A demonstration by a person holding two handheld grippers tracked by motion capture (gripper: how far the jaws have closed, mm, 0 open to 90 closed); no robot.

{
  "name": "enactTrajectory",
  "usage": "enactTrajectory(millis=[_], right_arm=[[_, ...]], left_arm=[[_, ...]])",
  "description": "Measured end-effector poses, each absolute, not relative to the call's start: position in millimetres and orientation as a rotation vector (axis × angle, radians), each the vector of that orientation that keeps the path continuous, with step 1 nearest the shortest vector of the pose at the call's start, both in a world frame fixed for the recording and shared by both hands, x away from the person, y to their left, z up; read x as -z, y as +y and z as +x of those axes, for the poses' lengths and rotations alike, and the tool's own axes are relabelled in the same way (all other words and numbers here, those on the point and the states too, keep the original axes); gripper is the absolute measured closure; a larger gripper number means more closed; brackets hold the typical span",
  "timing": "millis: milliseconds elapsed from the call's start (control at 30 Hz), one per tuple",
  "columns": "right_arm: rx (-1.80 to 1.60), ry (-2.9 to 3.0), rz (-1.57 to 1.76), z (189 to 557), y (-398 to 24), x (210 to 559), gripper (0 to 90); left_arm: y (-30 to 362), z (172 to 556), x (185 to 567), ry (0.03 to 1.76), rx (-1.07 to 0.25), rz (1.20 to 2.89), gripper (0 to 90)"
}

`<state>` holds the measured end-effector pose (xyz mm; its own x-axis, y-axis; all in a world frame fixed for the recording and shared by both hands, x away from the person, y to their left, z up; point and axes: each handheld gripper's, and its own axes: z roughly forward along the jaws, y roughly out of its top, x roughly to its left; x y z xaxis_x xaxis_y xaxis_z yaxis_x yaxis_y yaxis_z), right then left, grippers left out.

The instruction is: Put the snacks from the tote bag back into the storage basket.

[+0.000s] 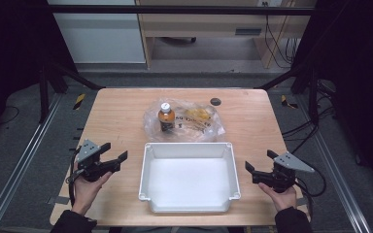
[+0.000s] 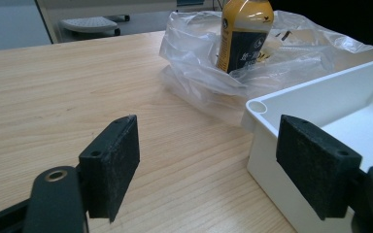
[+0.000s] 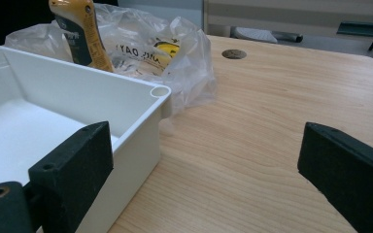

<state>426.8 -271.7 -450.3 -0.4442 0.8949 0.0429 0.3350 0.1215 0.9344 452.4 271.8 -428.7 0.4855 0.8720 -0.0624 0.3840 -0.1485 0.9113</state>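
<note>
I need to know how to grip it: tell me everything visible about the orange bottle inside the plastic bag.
The orange bottle with a white cap stands upright inside the crumpled clear plastic bag, just beyond the far wall of the white rectangular plastic bin. It looks like smooth plastic holding orange liquid, with a dark label around its body. The bag's film gathers around its lower half; its neck and cap rise clear. Neither gripper touches it.

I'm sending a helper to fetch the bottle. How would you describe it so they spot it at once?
On the wooden table, look just behind the white tray at the crumpled clear plastic bag. The bottle stands upright in the bag's left part: orange-yellow, dark label, white cap, the only upright thing there.
</note>
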Motion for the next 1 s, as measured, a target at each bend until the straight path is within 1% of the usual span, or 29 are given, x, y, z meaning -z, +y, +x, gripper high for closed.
enactTrajectory(millis=[1000], right_arm=[[-1.306,1.858,1.204,426.3,-273.2,449.9,5.9]], left_arm=[[256.8,459.3,418.2,1.057,-0.606,1.739,23.5]])
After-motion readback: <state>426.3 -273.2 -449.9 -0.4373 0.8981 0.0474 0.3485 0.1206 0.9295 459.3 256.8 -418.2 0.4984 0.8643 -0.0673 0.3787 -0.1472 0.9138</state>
